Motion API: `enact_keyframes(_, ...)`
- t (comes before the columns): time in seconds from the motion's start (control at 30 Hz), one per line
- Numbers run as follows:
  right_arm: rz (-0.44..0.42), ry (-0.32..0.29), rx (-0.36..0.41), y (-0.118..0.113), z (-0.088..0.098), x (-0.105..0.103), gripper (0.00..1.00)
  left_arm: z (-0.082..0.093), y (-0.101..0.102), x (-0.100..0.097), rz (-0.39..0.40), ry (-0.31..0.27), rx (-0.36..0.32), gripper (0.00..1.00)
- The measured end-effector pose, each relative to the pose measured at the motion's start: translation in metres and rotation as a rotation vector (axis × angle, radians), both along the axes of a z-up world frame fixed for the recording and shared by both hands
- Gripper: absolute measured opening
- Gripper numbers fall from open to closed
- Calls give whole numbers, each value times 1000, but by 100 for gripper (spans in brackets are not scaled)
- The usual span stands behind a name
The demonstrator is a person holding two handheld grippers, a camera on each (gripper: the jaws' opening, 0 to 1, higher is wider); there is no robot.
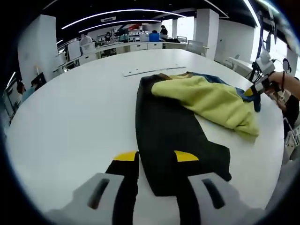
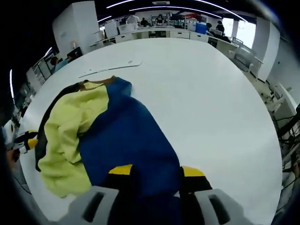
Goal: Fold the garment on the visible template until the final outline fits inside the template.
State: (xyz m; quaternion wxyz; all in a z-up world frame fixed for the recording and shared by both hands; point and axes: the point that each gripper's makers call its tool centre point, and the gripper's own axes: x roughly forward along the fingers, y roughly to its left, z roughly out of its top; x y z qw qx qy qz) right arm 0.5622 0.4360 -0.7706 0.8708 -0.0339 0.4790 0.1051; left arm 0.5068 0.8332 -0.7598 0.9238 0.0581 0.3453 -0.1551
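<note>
The garment [image 1: 187, 117] lies spread on the big white table [image 1: 70, 112], a soft tricolour piece: a black panel stretched flat towards the left claw [image 1: 156, 159], a yellow-green part heaped loosely in the middle, a blue panel running towards the right claw [image 2: 152, 174]. It looks like thick, limp knit, light enough to lift by an edge but ready to sag and bunch, as the rumpled yellow folds show. The left claw has its jaws apart, straddling the near black edge; whether they pinch it I cannot tell. The right claw's jaws also stand apart with blue cloth between them. Hems and corners seem the best holds, both sides lifted together. A thin pale strip [image 1: 154, 71] lies beyond the collar.
</note>
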Motion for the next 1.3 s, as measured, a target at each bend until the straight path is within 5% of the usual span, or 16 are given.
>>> enact_keyframes(0.27,-44,-23,-18,-10,1,3,16,-9,3,-3,14,23,6,9)
enact_keyframes(0.4,-68,-26,12,-11,0,4,0,-9,3,-3,19,30,4,2)
enact_keyframes(1.3,-34,-76,-36,-40,20,29,0,6,44,19,42,10,35,0)
